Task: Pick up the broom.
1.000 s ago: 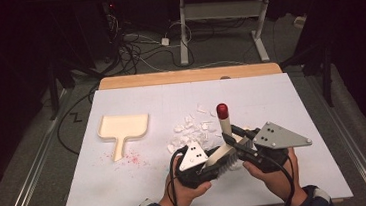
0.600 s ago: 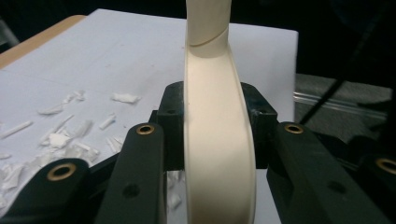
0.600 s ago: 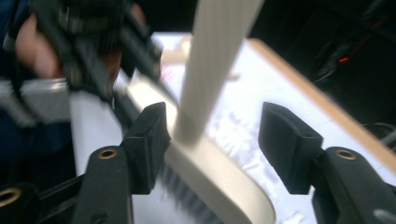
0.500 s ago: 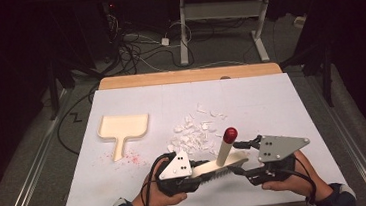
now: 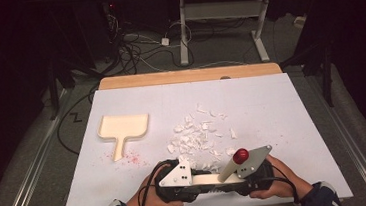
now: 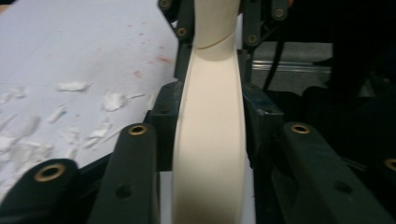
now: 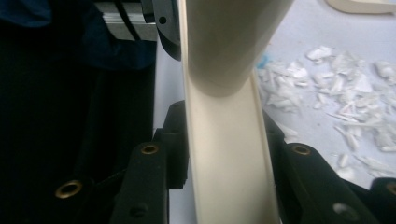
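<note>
A: State the condition of each gripper.

B: The left gripper (image 5: 190, 181) and the right gripper (image 5: 248, 177) face each other at the near edge of the tabletop (image 5: 281, 104). Both are closed on one cream brush (image 5: 213, 179), one at each end of its block. In the left gripper view the cream body (image 6: 210, 140) fills the space between the jaws; in the right gripper view the brush (image 7: 229, 154) sits the same way.

A: Where does the long axis lie?

B: Along the near edge, from one gripper to the other. A cream handle with a red knob (image 5: 241, 155) rises at a slant from the right end.

A: Where does the other material lie?

B: The white scraps (image 5: 196, 137) lie just beyond the brush, toward the centre. The cream dustpan (image 5: 123, 131) lies toward the left edge, well apart, its handle pointing to the near edge, so the left hand is nearer it.

A: Probable next move?

B: Judged only: a sweep away from the near edge, into the scraps.
</note>
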Motion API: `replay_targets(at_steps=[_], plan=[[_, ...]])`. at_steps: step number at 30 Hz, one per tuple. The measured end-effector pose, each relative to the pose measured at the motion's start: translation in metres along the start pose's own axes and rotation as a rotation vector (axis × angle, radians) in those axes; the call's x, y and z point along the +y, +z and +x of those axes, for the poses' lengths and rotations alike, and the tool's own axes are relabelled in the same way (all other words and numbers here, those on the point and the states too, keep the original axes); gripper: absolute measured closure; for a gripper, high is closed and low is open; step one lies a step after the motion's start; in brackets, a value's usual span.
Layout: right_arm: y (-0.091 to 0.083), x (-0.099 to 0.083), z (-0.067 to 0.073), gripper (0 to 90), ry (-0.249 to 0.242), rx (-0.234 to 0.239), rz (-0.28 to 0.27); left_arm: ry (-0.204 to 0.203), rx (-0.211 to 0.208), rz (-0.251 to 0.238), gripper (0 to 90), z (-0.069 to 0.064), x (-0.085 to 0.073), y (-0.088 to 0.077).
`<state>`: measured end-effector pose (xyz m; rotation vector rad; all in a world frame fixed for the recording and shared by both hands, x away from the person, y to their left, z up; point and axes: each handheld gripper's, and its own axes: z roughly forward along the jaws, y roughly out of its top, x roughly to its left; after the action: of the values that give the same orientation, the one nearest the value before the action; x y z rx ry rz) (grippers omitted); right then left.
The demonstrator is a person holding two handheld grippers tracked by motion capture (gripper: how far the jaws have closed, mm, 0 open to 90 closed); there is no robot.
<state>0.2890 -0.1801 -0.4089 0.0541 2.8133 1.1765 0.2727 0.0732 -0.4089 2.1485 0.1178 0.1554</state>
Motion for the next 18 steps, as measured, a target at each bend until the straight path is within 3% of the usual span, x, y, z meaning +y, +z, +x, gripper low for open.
replay_targets(at_steps=[1,2,4,5,6,10,12,13,14,16,18], plan=[[-0.001,0.0,0.0,67.5,-0.003,-0.004,0.002,0.001,0.032,0.007,56.2,0.001,0.0,-0.003],[-0.002,0.001,-0.001,67.7,0.0,-0.018,0.003,0.001,0.032,0.007,53.0,0.001,0.0,-0.003],[-0.007,0.0,-0.004,67.8,0.013,-0.053,0.004,-0.001,0.1,0.003,46.6,0.004,-0.006,-0.014],[-0.007,0.0,-0.004,67.8,0.013,-0.053,0.004,-0.001,0.1,0.003,43.1,0.004,-0.006,-0.014],[-0.012,-0.001,-0.008,67.9,0.039,-0.087,-0.011,-0.015,0.178,0.005,39.8,0.006,-0.011,-0.024],[-0.024,-0.004,-0.015,68.0,0.079,-0.158,-0.023,-0.069,0.305,-0.002,24.9,0.009,-0.031,-0.044],[-0.028,-0.005,-0.02,68.0,0.102,-0.191,-0.03,-0.11,0.348,-0.017,21.6,0.011,-0.044,-0.053],[-0.028,-0.005,-0.02,68.0,0.102,-0.191,-0.03,-0.11,0.348,-0.017,20.5,0.011,-0.044,-0.053],[-0.032,-0.007,-0.024,67.9,0.136,-0.227,-0.043,-0.136,0.397,-0.008,19.1,0.013,-0.056,-0.06],[-0.037,-0.009,-0.028,67.9,0.16,-0.255,-0.058,-0.142,0.456,0.017,17.7,0.011,-0.067,-0.065],[-0.039,-0.01,-0.03,67.8,0.176,-0.264,-0.066,-0.144,0.479,0.029,17.6,0.01,-0.073,-0.068]])
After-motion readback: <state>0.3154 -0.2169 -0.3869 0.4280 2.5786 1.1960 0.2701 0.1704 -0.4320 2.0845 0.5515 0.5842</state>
